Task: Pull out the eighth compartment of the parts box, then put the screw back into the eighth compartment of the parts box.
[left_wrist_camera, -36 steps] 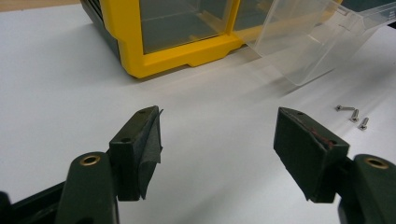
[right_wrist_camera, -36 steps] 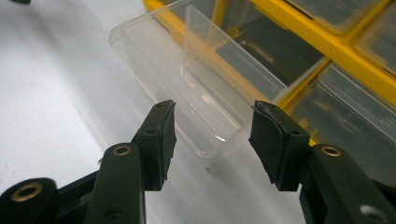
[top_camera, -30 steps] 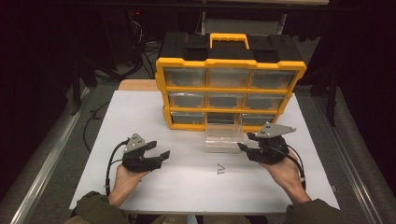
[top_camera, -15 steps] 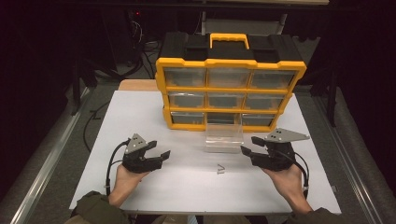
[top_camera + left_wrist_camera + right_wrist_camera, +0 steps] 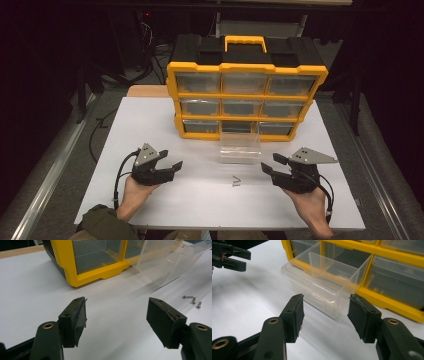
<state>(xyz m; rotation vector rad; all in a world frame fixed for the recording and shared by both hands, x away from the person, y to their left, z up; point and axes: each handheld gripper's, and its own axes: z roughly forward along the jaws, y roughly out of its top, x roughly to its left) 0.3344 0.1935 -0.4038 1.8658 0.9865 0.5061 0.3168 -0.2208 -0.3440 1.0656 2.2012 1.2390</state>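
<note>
A yellow and black drawer organizer (image 5: 245, 100) stands at the back of the white tabletop (image 5: 150, 125). A clear plastic drawer (image 5: 240, 148) sits out on the table in front of its bottom row. A few small screws (image 5: 237, 180) lie loose just nearer than the drawer. My left gripper (image 5: 171, 158) rests open at the left, pointing right. In the left gripper view its jaws (image 5: 116, 302) are wide apart over bare table, with the screws (image 5: 192, 300) to the right. My right gripper (image 5: 268, 163) has just been opening and holds nothing. It (image 5: 325, 300) faces the drawer (image 5: 322, 277) without touching.
The organizer's transparent drawers (image 5: 387, 257) fill the yellow frame (image 5: 62, 262) behind the pulled drawer. The left gripper (image 5: 244, 260) shows far off in the right gripper view. Dark floor, cables and metal rails surround the table on both sides.
My right gripper has drawn back from the clear drawer, toward the near right of the table, with its jaws a little wider. The left gripper has stayed put.
</note>
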